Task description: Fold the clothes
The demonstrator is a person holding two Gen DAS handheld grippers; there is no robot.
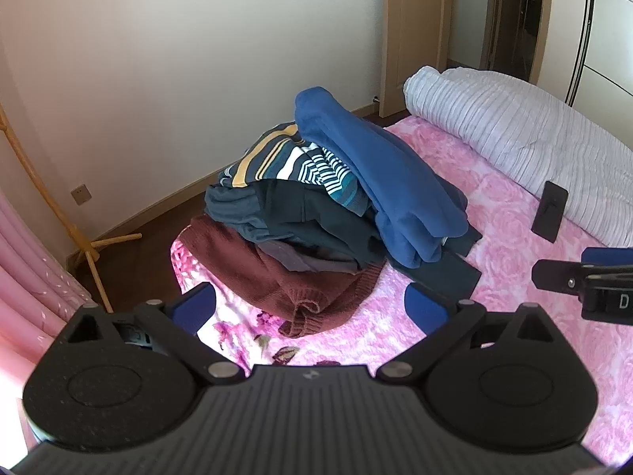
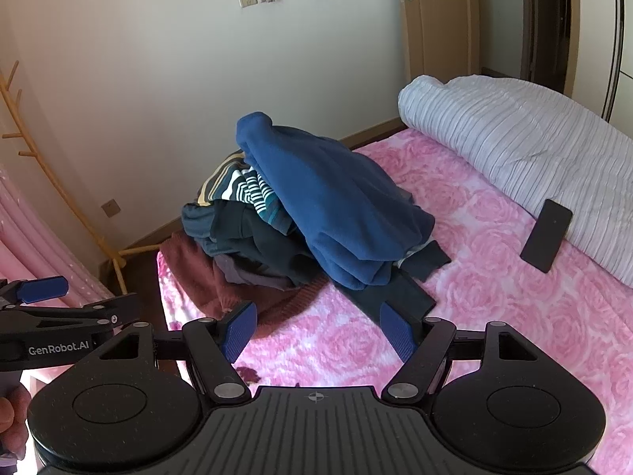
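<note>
Before you, a bed [image 2: 494, 316] spread with a pink rose-patterned cover; at its far right lies a rolled white striped quilt [image 2: 514, 150], a black phone [image 2: 546, 240] propped against it. To your left stand a wooden coat rack [image 1: 59, 206] and pink curtains [image 1: 27, 277]; a wooden door [image 2: 431, 19] stands beyond.

Right gripper [image 2: 318, 334]: fingers [image 2: 397, 334] spread wide, holding nothing, above the pink floral bed [image 2: 494, 297].
Left gripper [image 2: 59, 297]: at the left edge, beside the right one; blue pad visible, gap unclear.
Clothes pile [image 2: 292, 221]: blue fleece [image 2: 336, 206] on top, striped garment [image 2: 241, 188] and dark garments [image 2: 253, 233] beneath, maroon sweater [image 2: 245, 301] at the bottom.
Phone [image 2: 546, 240]: leaning against the rolled white quilt [image 2: 526, 150].
Coat rack [image 2: 59, 194]: by the wall.
</note>
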